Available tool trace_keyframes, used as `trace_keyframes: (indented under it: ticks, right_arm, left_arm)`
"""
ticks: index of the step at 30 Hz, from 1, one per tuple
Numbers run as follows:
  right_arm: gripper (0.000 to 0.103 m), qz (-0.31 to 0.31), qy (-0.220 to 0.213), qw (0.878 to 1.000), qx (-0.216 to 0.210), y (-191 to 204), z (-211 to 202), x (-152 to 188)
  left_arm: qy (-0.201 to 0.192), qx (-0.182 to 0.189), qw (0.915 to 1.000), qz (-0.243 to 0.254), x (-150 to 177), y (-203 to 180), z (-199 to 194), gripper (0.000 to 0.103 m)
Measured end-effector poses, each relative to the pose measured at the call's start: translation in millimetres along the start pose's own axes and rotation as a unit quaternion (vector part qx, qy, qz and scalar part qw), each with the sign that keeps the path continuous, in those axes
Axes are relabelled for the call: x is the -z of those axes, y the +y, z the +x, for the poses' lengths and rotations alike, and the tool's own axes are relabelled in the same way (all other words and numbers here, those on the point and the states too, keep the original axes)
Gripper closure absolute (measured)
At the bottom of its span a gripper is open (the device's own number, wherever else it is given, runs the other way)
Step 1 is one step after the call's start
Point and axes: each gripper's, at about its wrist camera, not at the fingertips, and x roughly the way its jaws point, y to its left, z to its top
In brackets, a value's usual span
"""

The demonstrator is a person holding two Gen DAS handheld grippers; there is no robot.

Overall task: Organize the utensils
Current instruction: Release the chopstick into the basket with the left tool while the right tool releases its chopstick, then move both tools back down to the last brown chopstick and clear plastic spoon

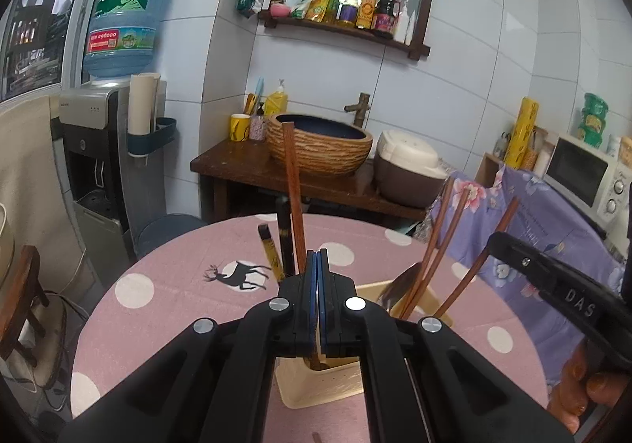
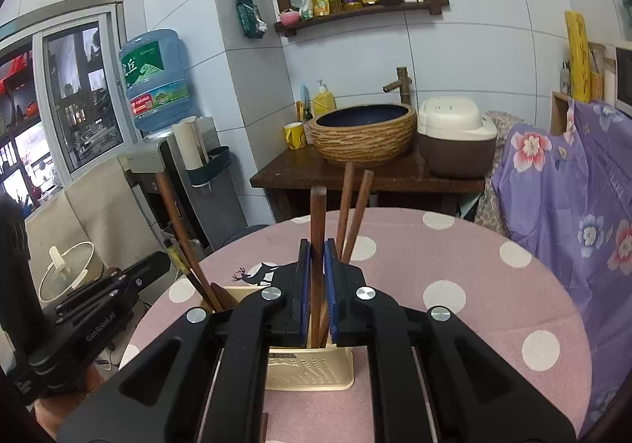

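Observation:
My left gripper (image 1: pixel 318 259) is shut on a brown chopstick (image 1: pixel 294 186) that stands upright, its lower end down in the beige utensil holder (image 1: pixel 324 387). Two dark chopsticks (image 1: pixel 282 233) stand just left of it. More brown chopsticks (image 1: pixel 438 241) and a spoon (image 1: pixel 403 281) lean in the holder's right side. My right gripper (image 2: pixel 318 265) is shut on a thick brown chopstick (image 2: pixel 318 218) over the holder (image 2: pixel 312 368), with two brown chopsticks (image 2: pixel 353 210) beside it. The right gripper (image 1: pixel 497 241) shows at the right, the left gripper (image 2: pixel 158 263) at the left.
The holder stands on a round table with a pink dotted cloth (image 1: pixel 158 305). Behind it are a dark wooden counter with a woven basin (image 1: pixel 320 147) and a rice cooker (image 1: pixel 410 170). A water dispenser (image 1: pixel 98 151) stands left, a purple floral cover (image 2: pixel 561 182) right.

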Motion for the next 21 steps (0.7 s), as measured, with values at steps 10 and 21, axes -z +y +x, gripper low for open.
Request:
trace_keyframes:
  ticks: [10, 21]
  right_arm:
    - [0.061, -0.016, -0.024, 0.999, 0.023, -3.0, -25.4, 44.5]
    - [0.061, -0.066, 0.106, 0.992, 0.008, 11.1, -40.5, 162.4]
  left_arm:
    - [0.004, 0.030, 0.9995, -0.013, 38.1, 9.2, -33.0, 0.041]
    - [0.077, -0.036, 0.9955, -0.042, 131.7, 55.4, -61.9, 0.030]
